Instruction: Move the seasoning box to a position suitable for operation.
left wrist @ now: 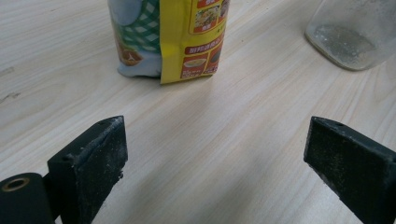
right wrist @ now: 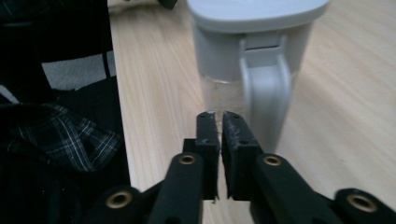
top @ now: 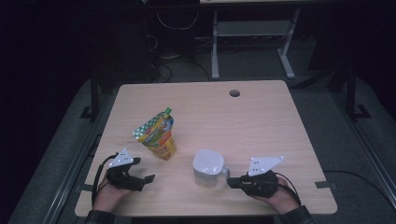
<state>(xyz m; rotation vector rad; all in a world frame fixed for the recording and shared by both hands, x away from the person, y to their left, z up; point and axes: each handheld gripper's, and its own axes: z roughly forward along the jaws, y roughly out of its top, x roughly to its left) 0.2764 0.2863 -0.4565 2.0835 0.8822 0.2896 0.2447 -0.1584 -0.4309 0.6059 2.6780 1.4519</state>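
Note:
A yellow and green snack pouch (top: 159, 135) stands upright left of the table's middle. Its lower part (left wrist: 173, 37) shows just ahead in the left gripper view. My left gripper (top: 143, 170) rests near the front left edge, aimed toward the pouch. Its jaws (left wrist: 217, 128) are wide open with bare wood between them. A clear jug with a white lid and handle (top: 208, 167) stands at the front centre. My right gripper (top: 229, 183) lies right of the jug with its jaws (right wrist: 219, 116) shut on nothing. The jug's handle (right wrist: 266, 93) is just beyond and to the right of the tips.
The wooden table (top: 261, 121) has a cable hole (top: 234, 93) near its far edge. A white desk frame (top: 252, 42) and cables stand on the floor behind. The person's plaid clothing (right wrist: 70, 135) shows past the table's front edge.

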